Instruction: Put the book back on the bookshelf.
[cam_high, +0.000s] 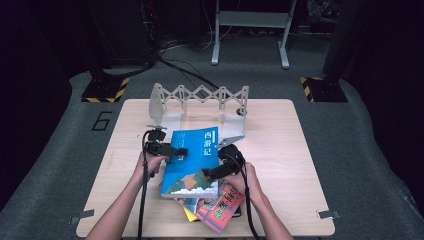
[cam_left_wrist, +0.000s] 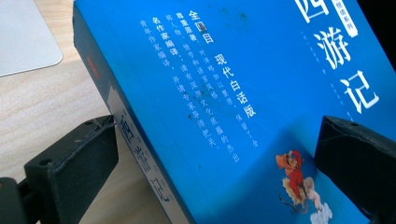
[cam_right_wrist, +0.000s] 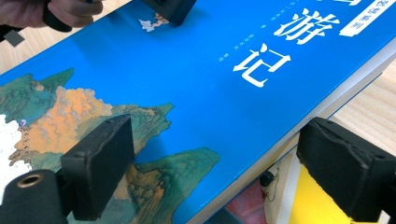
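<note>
On a pale wooden table (cam_high: 280, 125) in a dark room, a blue paperback book with white characters (cam_high: 192, 160) lies tilted on a small stack of colourful books (cam_high: 220, 207) near the table's near edge. The left gripper (cam_high: 181, 152) clamps its left edge (spine side), one jaw on the cover, one beneath; the right gripper (cam_high: 207, 173) grips its right edge likewise. A white folding metal book rack (cam_high: 200, 95) stands farther back.

book (cam_high: 192, 157): blue, white letters (green and orange hills) | lower book (cam_high: 222, 207): red | table (cam_high: 280, 130): light wood
</note>
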